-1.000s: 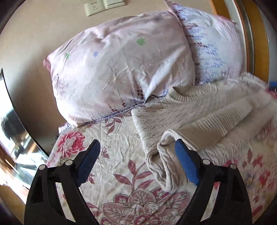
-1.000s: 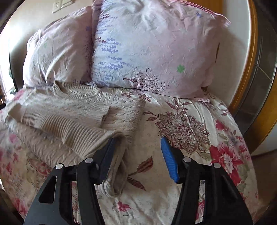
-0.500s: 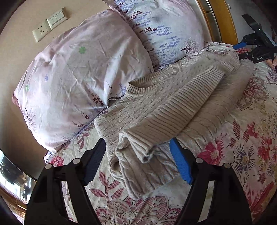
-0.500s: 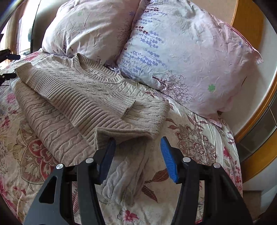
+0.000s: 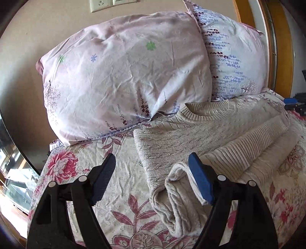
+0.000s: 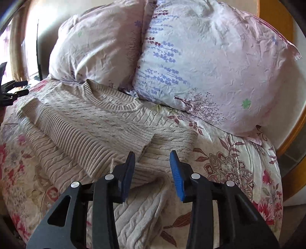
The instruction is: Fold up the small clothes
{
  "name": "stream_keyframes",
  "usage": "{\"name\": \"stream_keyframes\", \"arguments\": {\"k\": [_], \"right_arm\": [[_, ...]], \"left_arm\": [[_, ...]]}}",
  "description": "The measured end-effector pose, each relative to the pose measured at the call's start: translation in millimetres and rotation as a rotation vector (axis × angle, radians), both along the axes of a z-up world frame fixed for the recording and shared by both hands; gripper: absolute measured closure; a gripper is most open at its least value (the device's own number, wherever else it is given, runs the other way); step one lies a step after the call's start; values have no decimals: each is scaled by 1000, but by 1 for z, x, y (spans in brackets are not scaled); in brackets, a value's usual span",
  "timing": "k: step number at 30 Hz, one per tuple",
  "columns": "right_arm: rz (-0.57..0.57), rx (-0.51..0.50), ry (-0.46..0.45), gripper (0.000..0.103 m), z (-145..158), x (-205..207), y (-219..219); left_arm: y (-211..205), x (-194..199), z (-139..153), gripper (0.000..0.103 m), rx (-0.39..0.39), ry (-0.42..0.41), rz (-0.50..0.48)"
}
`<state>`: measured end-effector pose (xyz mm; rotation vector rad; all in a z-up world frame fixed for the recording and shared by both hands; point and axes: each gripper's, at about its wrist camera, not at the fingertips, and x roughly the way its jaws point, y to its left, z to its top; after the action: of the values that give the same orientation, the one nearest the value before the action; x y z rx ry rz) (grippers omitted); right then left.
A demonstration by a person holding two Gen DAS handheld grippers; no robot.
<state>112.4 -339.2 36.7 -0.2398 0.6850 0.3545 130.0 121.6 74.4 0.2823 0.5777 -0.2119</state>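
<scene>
A beige cable-knit sweater (image 5: 191, 138) lies flat on the floral bedsheet (image 5: 122, 183), collar toward the pillows, with a ribbed sleeve (image 5: 258, 145) folded across its body. My left gripper (image 5: 152, 172) hovers at the sweater's left folded edge, jaws opening. That rolled edge lies under the blue right finger and nothing is pinched. In the right wrist view the sweater (image 6: 91, 122) fills the left half. My right gripper (image 6: 152, 166) is over its right side edge with knit fabric between the closing jaws, and the pads stand apart from it.
Two pale floral pillows (image 5: 124, 76) (image 6: 210, 67) lean against the wall behind the sweater. A wooden frame (image 5: 283, 47) runs along the right. A wall socket (image 5: 99, 4) sits above. The bed drops off at the left edge (image 5: 38, 182) and at the right (image 6: 277, 191).
The right gripper's jaws have narrowed over the sweater's right edge. The left gripper swung back toward the pillow side, its fingers still wide at the sweater's left fold.
</scene>
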Motion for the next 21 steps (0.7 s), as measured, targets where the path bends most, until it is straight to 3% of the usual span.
{"name": "stream_keyframes", "arguments": {"k": [3,8,13,19,20,21], "right_arm": [[111,-80,-7,64,2,-23,4],[201,-214,-30,64,-2,-36,20],[271,-405,-77,63,-9,-23,47],[398,-342,99,61,-7,12,49],[409,-325,153,68,-9,17,49],[415,-313,199,80,-11,20,48]], "left_arm": [[2,-20,-2,19,68,-20,-79],[0,-36,-8,16,68,2,-169],[-9,-39,-14,15,88,19,-188],[-13,-42,-17,11,104,33,-189],[-13,-42,-17,11,105,35,-187],[-12,-42,-17,11,106,36,-185]]}}
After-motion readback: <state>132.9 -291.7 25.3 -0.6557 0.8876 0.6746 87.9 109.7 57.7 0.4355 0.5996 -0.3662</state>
